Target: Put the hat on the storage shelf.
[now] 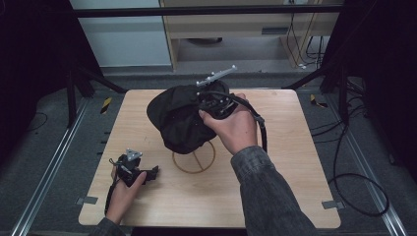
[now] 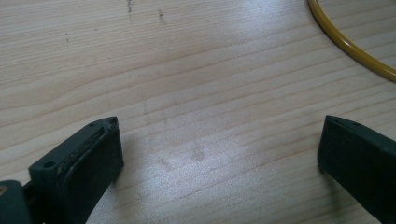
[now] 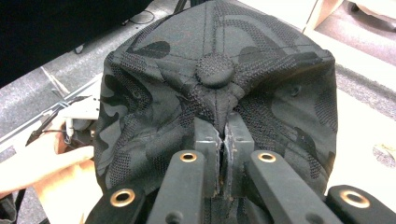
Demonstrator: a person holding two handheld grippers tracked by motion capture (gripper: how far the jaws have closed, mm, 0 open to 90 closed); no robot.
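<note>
High view overhead facing forward-down, 2 gripper views close-up, right gripper view sharing the cap (image 3: pixel 219 93) with it

High view: dim overall, with the wooden table (image 1: pixel 290 162) and the pale floor behind it evenly lit from above while both flanks fall into near-black, and the black cap (image 1: pixel 177 120) reads as a dark mass with little detail; the picture is soft and slightly grainy. Left gripper view: bright, with a broad pale sheen across the wood grain at upper centre, soft shadows beneath the two jaws, and the jaws themselves a little blurred. Right gripper view: sharp on the cap's weave, overexposed at the upper right, dark at the upper left.
</note>
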